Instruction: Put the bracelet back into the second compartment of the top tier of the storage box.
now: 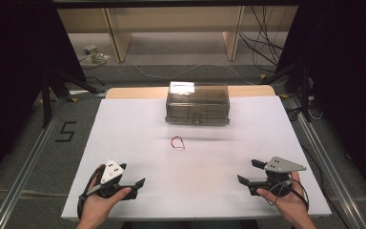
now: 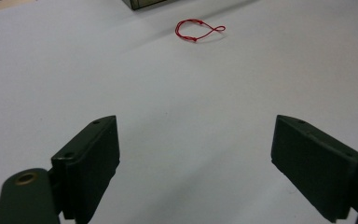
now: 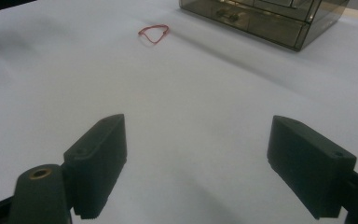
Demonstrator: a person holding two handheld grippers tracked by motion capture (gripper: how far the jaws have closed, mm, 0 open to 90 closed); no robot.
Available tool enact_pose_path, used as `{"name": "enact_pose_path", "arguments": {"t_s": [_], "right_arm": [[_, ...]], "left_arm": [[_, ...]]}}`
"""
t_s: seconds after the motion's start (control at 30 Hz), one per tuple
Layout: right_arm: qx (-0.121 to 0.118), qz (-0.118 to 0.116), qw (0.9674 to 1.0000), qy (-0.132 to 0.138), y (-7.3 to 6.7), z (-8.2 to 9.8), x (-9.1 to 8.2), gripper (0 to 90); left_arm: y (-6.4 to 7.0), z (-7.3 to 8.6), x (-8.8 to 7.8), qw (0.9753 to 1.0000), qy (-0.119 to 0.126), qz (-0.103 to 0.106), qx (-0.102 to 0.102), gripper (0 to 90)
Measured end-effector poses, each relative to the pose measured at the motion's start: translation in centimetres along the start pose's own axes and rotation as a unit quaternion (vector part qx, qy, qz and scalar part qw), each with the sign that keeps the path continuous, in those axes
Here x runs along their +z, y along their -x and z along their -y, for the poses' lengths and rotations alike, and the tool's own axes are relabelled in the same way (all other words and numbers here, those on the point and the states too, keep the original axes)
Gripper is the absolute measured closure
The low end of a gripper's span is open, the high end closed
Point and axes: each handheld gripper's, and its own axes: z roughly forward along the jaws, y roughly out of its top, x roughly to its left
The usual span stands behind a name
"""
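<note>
Two hands at the near edge of a white tabletop (image 1: 138,129) each hold a set of tongs, both released with jaws spread wide and nothing between them. Left tongs (image 1: 132,176) rest at the near left corner, jaws pointing toward the middle; right tongs (image 1: 250,171) sit at the near right, jaws pointing left. Between them and well ahead, a small red string loop (image 1: 177,142) lies flat on the bare surface, apart from both. Beyond the loop, at the far edge, stands a smoky translucent drawer box (image 1: 198,103) with a handle on its front. Left gripper view frames the loop (image 2: 198,31) ahead of its jaws; right gripper view shows it (image 3: 153,32) up left, the box (image 3: 265,16) up right.
</note>
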Motion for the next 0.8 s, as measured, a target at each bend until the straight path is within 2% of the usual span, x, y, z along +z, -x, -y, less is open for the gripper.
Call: {"name": "enact_pose_path", "arguments": {"t_s": [0.37,0.8], "right_arm": [[-0.013,-0.009,0.9999,-0.003,-0.6,-1.3,1.5,26.2],[-0.055,-0.033,0.9978,-0.013,-2.9,-5.2,6.5,37.1]], "left_arm": [[0.1,0.1,0.5,1.0,-0.007,0.005,-0.002,16.1],[0.5,0.2,1.0,0.9999,-0.013,0.01,-0.001,16.1]]}}
